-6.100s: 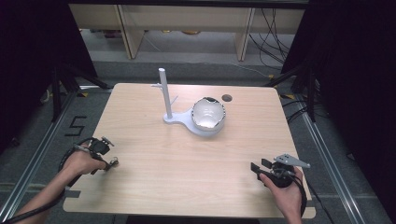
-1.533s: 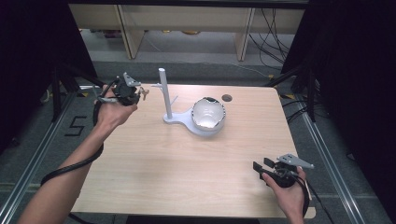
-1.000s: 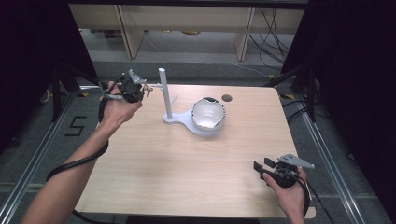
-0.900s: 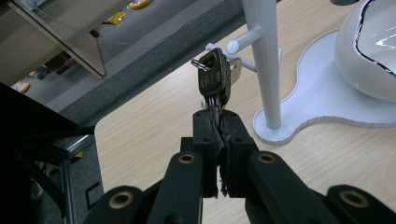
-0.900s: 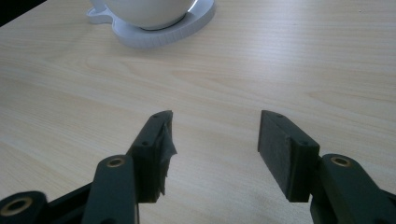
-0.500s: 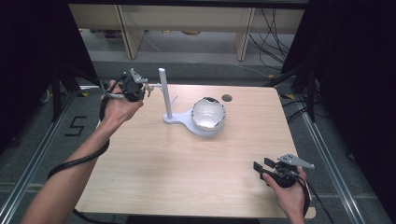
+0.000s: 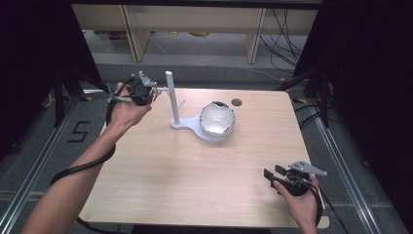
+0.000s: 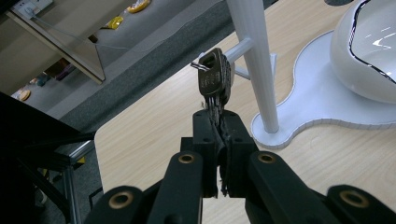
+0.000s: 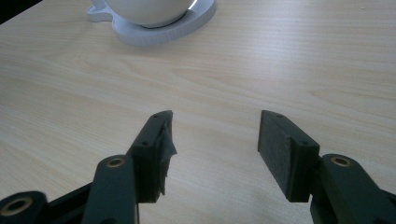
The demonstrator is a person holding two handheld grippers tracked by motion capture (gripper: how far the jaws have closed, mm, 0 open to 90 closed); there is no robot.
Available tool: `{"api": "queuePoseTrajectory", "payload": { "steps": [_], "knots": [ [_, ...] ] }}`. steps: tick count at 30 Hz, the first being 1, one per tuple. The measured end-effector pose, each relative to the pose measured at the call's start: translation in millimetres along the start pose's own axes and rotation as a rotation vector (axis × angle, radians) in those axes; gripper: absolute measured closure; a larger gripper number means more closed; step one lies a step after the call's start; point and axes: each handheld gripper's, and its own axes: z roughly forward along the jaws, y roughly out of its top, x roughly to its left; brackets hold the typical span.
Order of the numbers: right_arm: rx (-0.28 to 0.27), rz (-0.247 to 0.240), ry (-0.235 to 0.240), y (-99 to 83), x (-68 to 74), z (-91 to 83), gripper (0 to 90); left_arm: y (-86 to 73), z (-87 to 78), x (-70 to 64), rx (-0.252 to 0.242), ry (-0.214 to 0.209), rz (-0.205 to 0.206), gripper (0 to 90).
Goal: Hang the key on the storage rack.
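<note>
The left gripper [image 8: 219, 122], raised at the wooden table's [image 7: 195, 170] far-left, clamps a dark metal key bunch [image 8: 215, 79] beside the white stand's peg [image 8: 237, 48]; ring contact is unclear. The right gripper [image 9: 212, 135] rests near-right, jaws apart

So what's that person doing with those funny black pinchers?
The person holds a pincher in each hand. The left gripper is shut on a bunch of keys, right beside the side peg of a white stand at the far side of the wooden table. Whether the keys hang on the peg is unclear. A white bowl sits on the stand's base. The right gripper rests open near the table's front corner.
</note>
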Motion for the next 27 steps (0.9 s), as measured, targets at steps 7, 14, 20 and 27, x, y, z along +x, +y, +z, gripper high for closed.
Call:
{"api": "queuePoseTrajectory", "payload": {
  "steps": [7,14,20,27],
  "knots": [
    [-0.004,0.003,0.010,-0.2,0.1,-0.1,45.8,4.6,-0.7,-1.9,0.005,0.011,0.024,85.6],
    [-0.003,0.003,0.008,-0.2,0.0,-0.1,45.7,7.2,0.2,-3.2,0.009,0.017,0.035,85.6],
    [-0.004,0.002,0.004,-0.4,0.3,0.3,45.7,10.5,0.2,-1.8,0.034,0.022,0.070,85.5],
    [-0.003,-0.006,-0.006,-0.1,-0.5,-0.5,45.6,14.4,2.0,0.5,0.058,0.018,0.090,85.4]
  ]
}}
